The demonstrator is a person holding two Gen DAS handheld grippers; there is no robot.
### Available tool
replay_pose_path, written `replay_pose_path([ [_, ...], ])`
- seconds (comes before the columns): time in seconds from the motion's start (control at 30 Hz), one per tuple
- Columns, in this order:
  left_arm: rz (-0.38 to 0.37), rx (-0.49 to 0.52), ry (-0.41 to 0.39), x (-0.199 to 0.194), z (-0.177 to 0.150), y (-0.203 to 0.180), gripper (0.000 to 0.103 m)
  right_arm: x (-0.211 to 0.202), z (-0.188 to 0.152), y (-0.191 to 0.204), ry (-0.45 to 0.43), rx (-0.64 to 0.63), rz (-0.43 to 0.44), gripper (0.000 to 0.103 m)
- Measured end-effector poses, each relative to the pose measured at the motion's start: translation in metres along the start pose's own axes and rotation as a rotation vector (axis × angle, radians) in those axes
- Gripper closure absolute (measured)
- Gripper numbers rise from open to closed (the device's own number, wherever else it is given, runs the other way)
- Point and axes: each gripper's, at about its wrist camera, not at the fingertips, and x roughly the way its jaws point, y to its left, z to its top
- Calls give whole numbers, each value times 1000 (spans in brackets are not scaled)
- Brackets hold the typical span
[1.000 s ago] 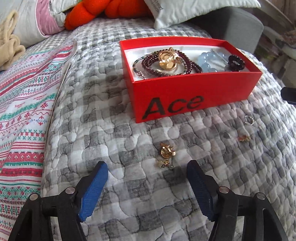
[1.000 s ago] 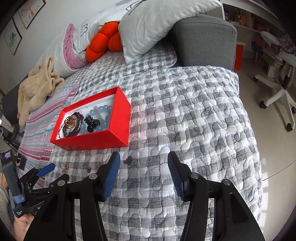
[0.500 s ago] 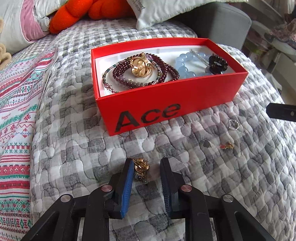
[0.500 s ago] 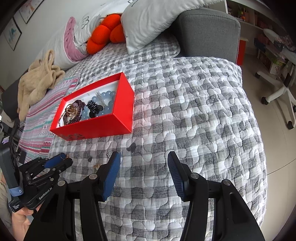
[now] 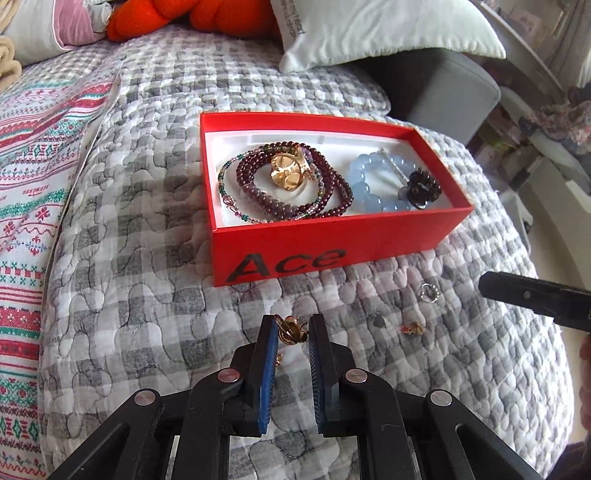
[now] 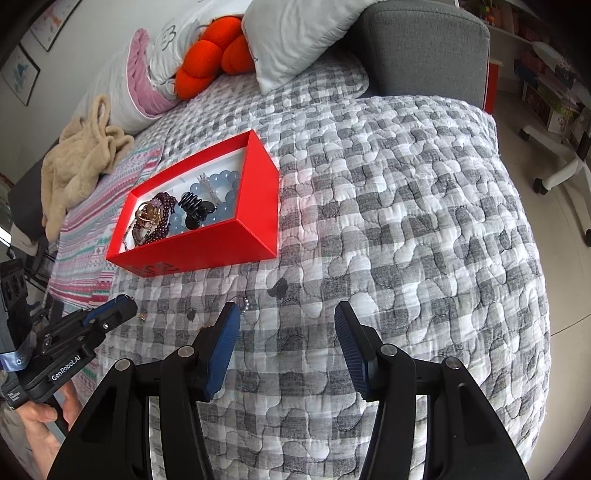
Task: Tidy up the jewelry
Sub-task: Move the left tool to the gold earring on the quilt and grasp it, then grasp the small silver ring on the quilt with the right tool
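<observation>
A red "Ace" box [image 5: 332,254] [image 6: 207,254] sits on the grey checked quilt and holds dark red bead bracelets [image 5: 325,192], a gold piece [image 5: 288,171], a blue bead bracelet [image 5: 369,188] and a black clip [image 5: 423,186]. My left gripper [image 5: 291,330] is shut on a gold earring [image 5: 290,330], lifted just above the quilt in front of the box. A silver ring [image 5: 428,292] and a small gold-red piece [image 5: 413,327] lie on the quilt to the right. My right gripper [image 6: 286,325] is open and empty above the quilt.
Pillows [image 6: 295,33], an orange knot cushion [image 6: 210,59] and a beige fleece [image 6: 77,162] lie at the bed's head. A striped blanket [image 5: 33,166] covers the left side. The bed's edge drops to the floor on the right, by a chair base [image 6: 554,177].
My left gripper moved forward over the gold earring, closed on it and lifted it toward the box. The right gripper drifted slightly and stayed open.
</observation>
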Motion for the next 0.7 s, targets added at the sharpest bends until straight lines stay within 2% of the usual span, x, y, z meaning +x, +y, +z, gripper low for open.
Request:
replay_pose_path([
  [0.07, 7, -13, -1, -2, -1, 3, 92, 5, 2, 0, 17, 18, 18, 47],
  [0.23, 10, -37, -10, -7, -3, 9, 92, 14, 3, 10, 29, -3, -6, 47],
  [0.3, 21, -29, -11, -7, -4, 8, 92, 18, 3, 17, 30, -29, -13, 56],
  [0.47, 48, -23, -2, -4, -7, 8, 91, 35, 4, 32, 54, -70, -47, 68],
  [0.7, 70, -19, -4, -5, -10, 6, 91, 45, 7, 48, 42, -110, -98, 69],
])
